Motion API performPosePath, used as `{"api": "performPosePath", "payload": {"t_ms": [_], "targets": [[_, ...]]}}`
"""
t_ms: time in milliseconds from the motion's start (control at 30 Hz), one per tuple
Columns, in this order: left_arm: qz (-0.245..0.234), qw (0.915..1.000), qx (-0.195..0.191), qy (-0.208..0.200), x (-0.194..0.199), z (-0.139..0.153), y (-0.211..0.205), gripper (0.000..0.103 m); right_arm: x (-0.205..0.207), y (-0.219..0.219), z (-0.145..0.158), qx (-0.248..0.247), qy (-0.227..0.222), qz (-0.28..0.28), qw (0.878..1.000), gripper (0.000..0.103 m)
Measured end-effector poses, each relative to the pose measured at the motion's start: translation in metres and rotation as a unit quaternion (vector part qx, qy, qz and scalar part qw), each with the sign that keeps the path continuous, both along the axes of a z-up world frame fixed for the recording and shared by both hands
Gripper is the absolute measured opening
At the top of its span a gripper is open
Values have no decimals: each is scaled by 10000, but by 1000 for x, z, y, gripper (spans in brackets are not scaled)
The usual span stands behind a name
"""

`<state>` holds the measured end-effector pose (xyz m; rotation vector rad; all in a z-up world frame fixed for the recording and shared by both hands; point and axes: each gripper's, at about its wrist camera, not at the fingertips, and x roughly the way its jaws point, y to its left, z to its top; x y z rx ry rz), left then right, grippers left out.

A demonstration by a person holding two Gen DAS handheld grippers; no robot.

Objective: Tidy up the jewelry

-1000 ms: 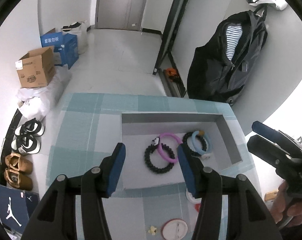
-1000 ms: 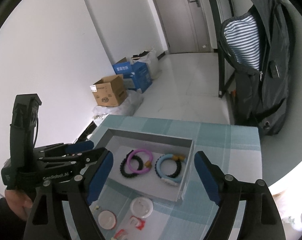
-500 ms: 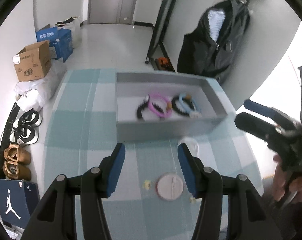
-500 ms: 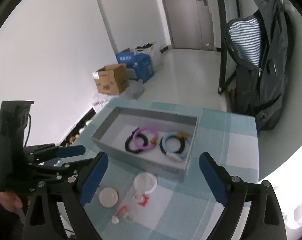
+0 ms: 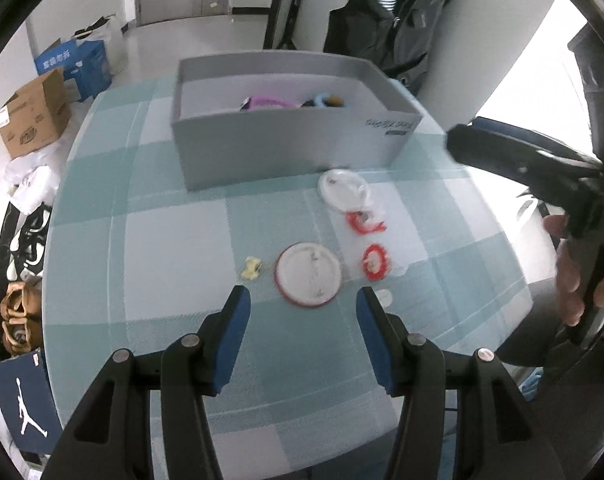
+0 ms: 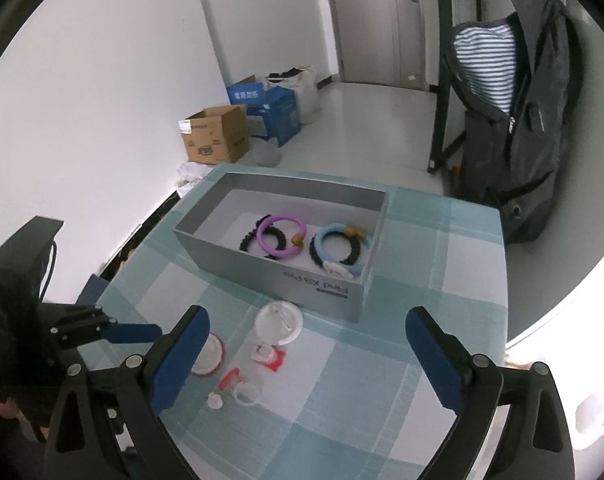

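Note:
A grey box [image 6: 262, 270] [image 5: 286, 152] stands on the checked table and holds a purple bracelet [image 6: 280, 236], a black beaded one [image 6: 250, 240] and a light blue one [image 6: 338, 250]. In front of it lie a red-rimmed round badge [image 5: 308, 274], a white round badge [image 5: 344, 190] [image 6: 278, 322], two red-and-white pieces [image 5: 376, 262] [image 5: 364, 222] and a small yellow piece [image 5: 251, 269]. My left gripper [image 5: 304, 304] is open and empty, just short of the red-rimmed badge. My right gripper [image 6: 306, 344] is open wide and empty above the table's near right part.
The table [image 6: 422, 340] has a teal and white checked cloth. Cardboard and blue boxes [image 6: 218, 140] stand on the floor at the left, shoes [image 5: 18, 312] beside the table. A dark jacket [image 6: 514, 128] hangs at the far right by the wall.
My left gripper has drawn back from over the box and dropped low towards the badges at the front. My right gripper has also pulled back a little. Both stay open.

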<state>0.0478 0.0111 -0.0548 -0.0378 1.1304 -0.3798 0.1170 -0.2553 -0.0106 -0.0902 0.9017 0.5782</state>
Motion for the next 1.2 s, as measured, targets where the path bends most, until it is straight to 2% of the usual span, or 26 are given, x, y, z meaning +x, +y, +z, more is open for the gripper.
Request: {"api": "performPosePath", "payload": {"t_ms": [100, 233, 367, 400, 533, 600, 700, 800, 1033, 1200], "targets": [[243, 9997, -15, 60, 7, -5, 13, 50, 0, -2, -2, -45, 37, -38, 10000, 100], [578, 9976, -359, 80, 21, -5, 31, 49, -2, -3, -3, -117, 55, -65, 9999, 101], [574, 9973, -451, 99, 32, -5, 28, 49, -5, -5, 1, -114, -16, -69, 9999, 101], [531, 9977, -406, 64, 31, -4, 27, 48, -5, -6, 1, -114, -15, -89, 9999, 101], [397, 9989, -233, -21, 31, -8, 21, 33, -3, -8, 2, -74, 32, -148, 9999, 101], [391, 9990, -207, -61, 23, -11, 22, 31, -4, -8, 4, -60, 8, -140, 9999, 101], [447, 9989, -158, -64, 25, -11, 25, 18, -6, -6, 4, -87, -21, -116, 9999, 101], [394, 9992, -38, -114, 21, -12, 23, 18, -7, -5, 4, -129, -16, -95, 9999, 101], [-11, 9955, 789, -516, 6, -14, 4, 13, -7, -5, 2, -170, -3, -130, 9998, 101], [-5, 9962, 728, -470, 4, -12, 6, 10, -8, -6, 2, -152, 6, -182, 9997, 101]]}}
